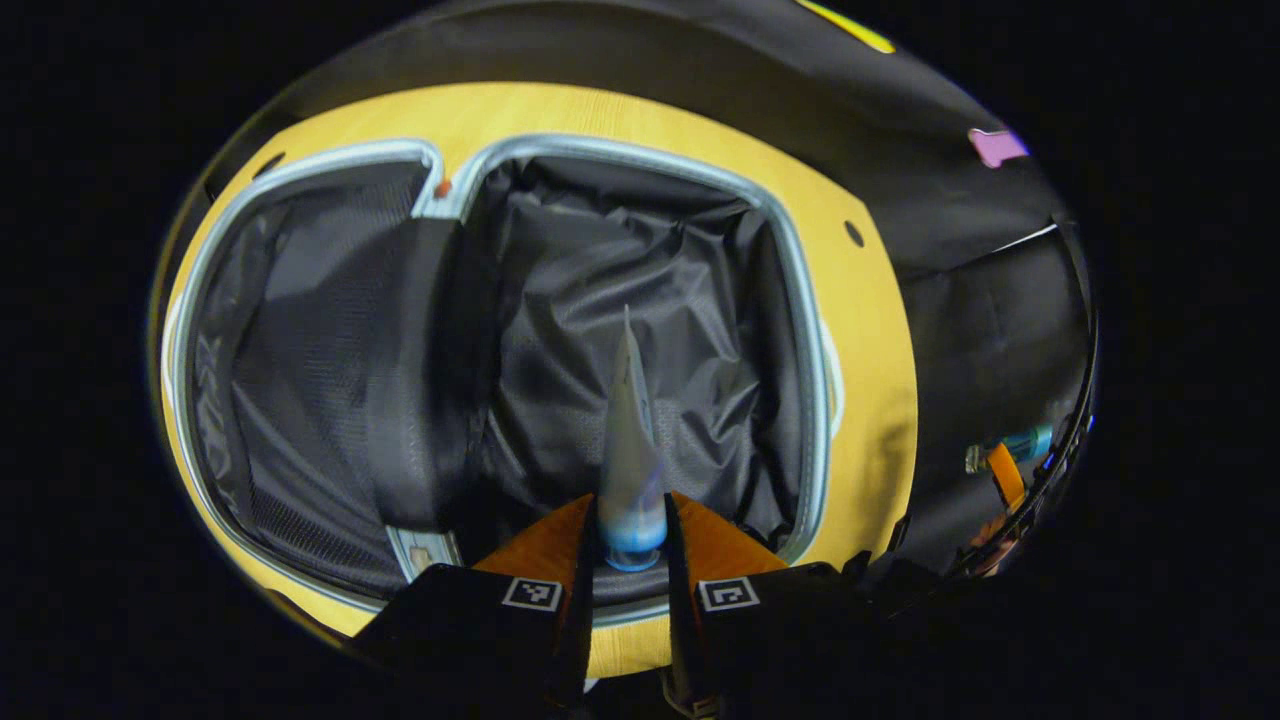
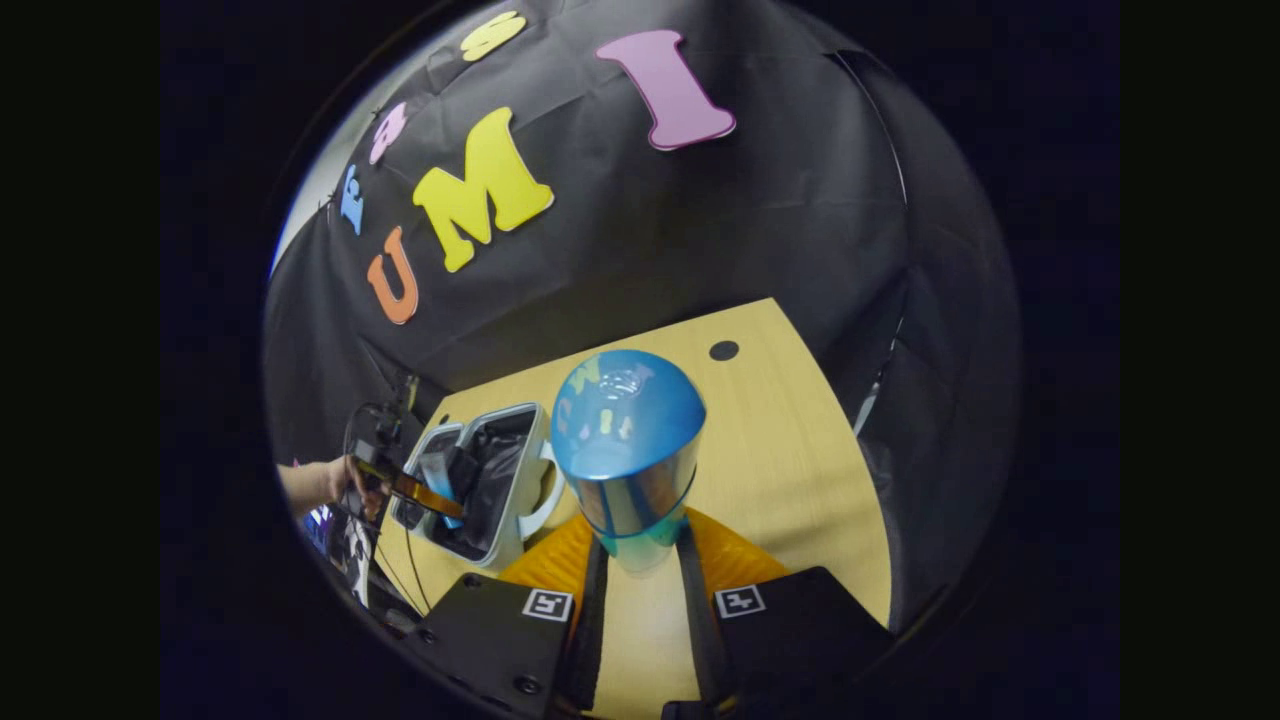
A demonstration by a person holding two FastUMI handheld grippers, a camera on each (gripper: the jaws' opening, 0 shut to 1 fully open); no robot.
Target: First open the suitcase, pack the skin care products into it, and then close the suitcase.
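The suitcase [image 1: 815,380] lies open on the wooden table, its two black-lined halves side by side. My left gripper [image 1: 630,530] is shut on a grey tube with a blue cap [image 1: 628,440], held over the right half with its crimped end pointing away. In the right gripper view, my right gripper [image 2: 640,560] is shut on a blue-capped bottle [image 2: 628,440], held above the table to the right of the suitcase [image 2: 520,480]. The left gripper [image 2: 420,492] and the hand holding it [image 2: 315,482] show there over the suitcase.
The wooden table [image 2: 770,450] has bare surface to the right of the suitcase, with a small dark hole [image 2: 723,350] near its back edge. Black cloth walls close in behind and on both sides. The right gripper with its bottle [image 1: 1005,455] shows far right.
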